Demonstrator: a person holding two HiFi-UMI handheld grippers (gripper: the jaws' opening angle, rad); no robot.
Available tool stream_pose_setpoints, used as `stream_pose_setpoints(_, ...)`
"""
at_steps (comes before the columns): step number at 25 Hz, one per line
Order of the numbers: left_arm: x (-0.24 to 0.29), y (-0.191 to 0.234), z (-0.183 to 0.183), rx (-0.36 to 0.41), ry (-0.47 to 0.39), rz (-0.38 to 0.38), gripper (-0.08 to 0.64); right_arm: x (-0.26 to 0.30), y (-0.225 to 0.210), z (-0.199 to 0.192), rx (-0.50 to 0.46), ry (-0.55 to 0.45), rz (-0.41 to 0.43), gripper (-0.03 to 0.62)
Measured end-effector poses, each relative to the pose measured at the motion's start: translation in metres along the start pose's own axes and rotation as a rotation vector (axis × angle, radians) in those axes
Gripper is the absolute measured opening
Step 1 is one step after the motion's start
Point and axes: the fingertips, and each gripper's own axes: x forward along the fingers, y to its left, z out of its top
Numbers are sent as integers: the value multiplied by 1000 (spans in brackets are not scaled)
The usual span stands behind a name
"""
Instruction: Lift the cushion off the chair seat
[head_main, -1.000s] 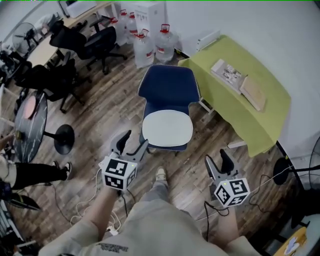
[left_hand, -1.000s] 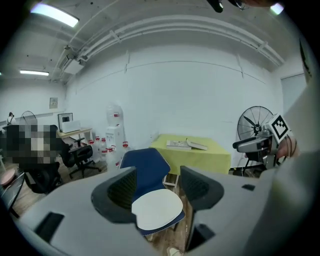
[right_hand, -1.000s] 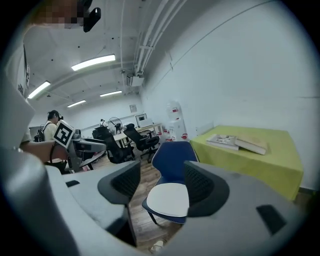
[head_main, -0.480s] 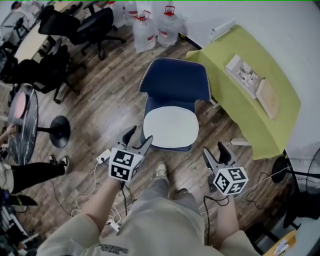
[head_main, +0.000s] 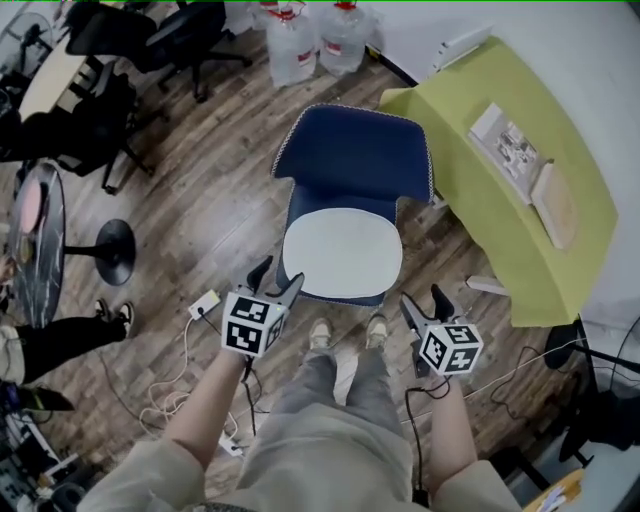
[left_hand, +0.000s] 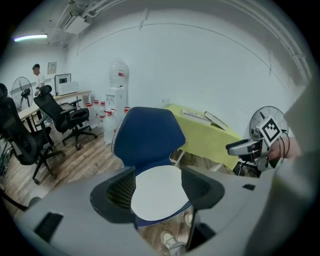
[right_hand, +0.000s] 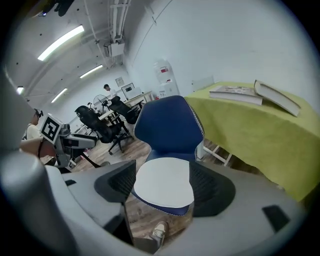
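A flat white cushion (head_main: 342, 250) (left_hand: 159, 192) (right_hand: 164, 189) lies on the seat of a blue chair (head_main: 352, 165) (left_hand: 146, 137) (right_hand: 167, 127) in front of me. My left gripper (head_main: 276, 279) (left_hand: 158, 188) hovers just short of the seat's front left corner, open, nothing between its pads. My right gripper (head_main: 423, 302) (right_hand: 163, 184) hangs off the seat's front right corner. Its jaws are opening and hold nothing. Neither gripper touches the cushion.
A table under a yellow-green cloth (head_main: 500, 190) with books (head_main: 510, 140) stands right of the chair. Water bottles (head_main: 320, 35) stand behind it. Office chairs (head_main: 120, 60) and a round table (head_main: 40, 240) are at the left. Cables (head_main: 190, 350) lie on the wood floor.
Both grippers have come down and forward toward the chair's front edge. The chair and cushion now sit closer below me; my feet have come into view under the seat.
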Motion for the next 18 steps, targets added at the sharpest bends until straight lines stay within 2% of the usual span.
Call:
stream_pose_setpoints(3,23,9,-24,-28,54,31,281,24,-19,-14,6,36,15,331)
stream_pose_setpoints(6,48,16,-41,-78,77,54,281,50,-39,-33,-4,85,28,331)
stream_pose_setpoints(10,83,26,-67,-106,119,81,285,88,-61,-56,-1,132,56,333)
stream_pose_setpoints(14,120,35,-96,-135,172,111,285,122,-81,-69,67,121,97,334)
stream_pose_setpoints(18,150,50,-122,-169,194,142,285,159,-99,-92,126,168,89,336)
